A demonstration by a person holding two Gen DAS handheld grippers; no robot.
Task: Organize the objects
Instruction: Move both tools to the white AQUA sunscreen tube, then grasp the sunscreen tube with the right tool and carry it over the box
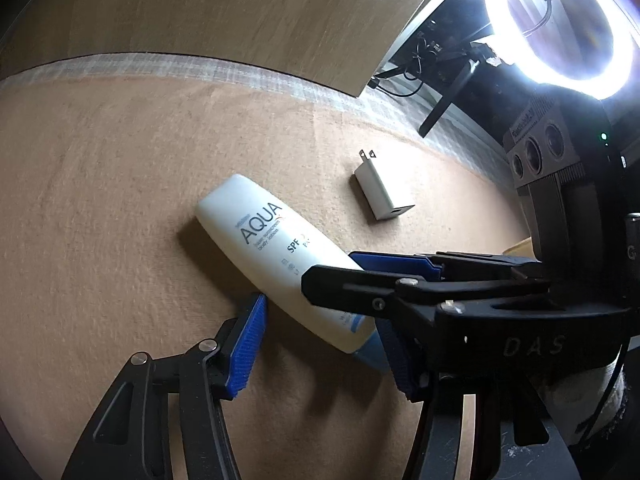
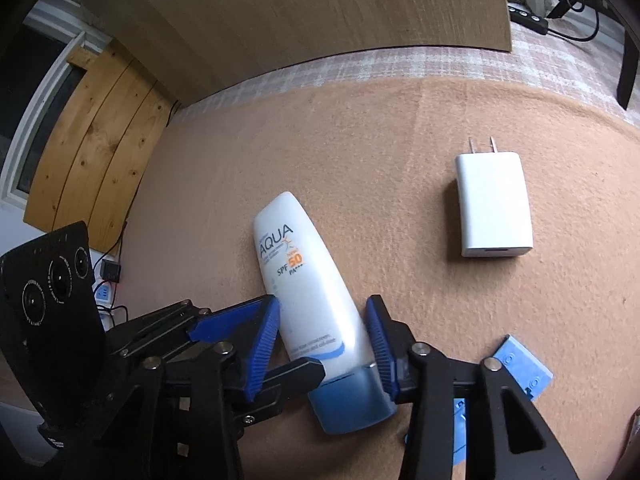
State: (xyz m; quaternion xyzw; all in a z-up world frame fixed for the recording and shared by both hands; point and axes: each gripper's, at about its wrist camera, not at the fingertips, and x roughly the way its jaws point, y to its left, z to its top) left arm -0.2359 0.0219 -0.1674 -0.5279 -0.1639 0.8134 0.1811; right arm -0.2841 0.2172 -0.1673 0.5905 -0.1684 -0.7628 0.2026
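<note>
Firstly, the right gripper has its two blue ribbed pads on both sides of the white plastic sunscreen bottle with the blue cap, low on its body just above the cap. Both pads appear to press on it, although the fisheye view makes the contact hard to judge.

The left gripper stands around the same bottle with its jaws apart. Its left pad is only near the bottle's edge, and its right finger is partly hidden behind the right gripper.

The bottle lies flat on the tan fuzzy blanket, cap toward the grippers.

A white two-pin wall charger lies well apart, to the right. A flat light-blue plastic piece lies beside the right gripper. A bright ring light shines beyond the blanket.
</note>
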